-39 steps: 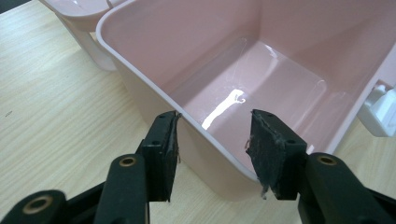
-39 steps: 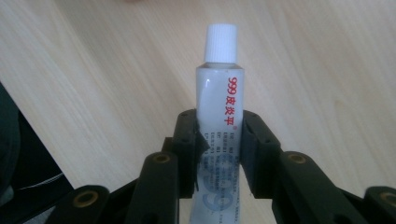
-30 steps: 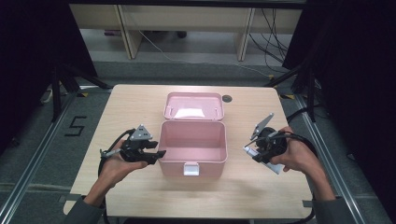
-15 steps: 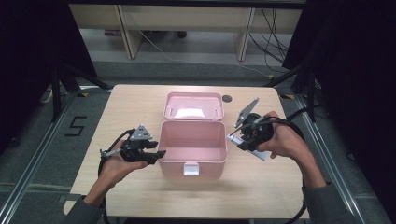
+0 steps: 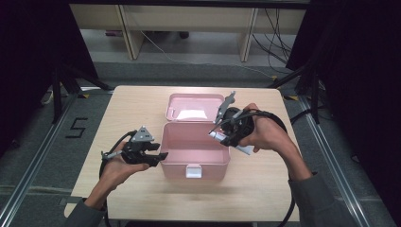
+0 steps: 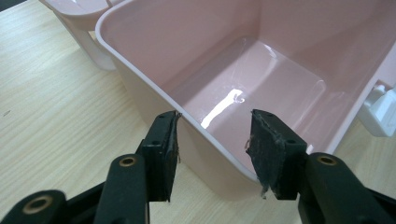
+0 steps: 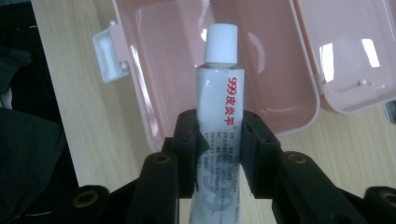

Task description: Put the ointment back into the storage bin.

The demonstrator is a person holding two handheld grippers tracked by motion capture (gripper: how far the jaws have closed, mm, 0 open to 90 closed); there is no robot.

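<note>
Gripping the tube [image 7: 218,98] at its middle, the right gripper [image 5: 226,132] held it above the box [image 5: 189,142], long axis toward the far wall, cap forward. The left gripper [image 6: 212,144] stood open astride the box's left rim.

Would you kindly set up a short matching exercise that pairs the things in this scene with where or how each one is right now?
Things:
1. ointment tube
2. pink box
3. left gripper
4. white latch

States:
A. open, jaws astride the box wall
B. clamped in the right gripper, cap pointing away from it
C. on the box's front wall
D. lid swung back, nothing inside

Pairs: 1-B, 2-D, 3-A, 4-C
</note>
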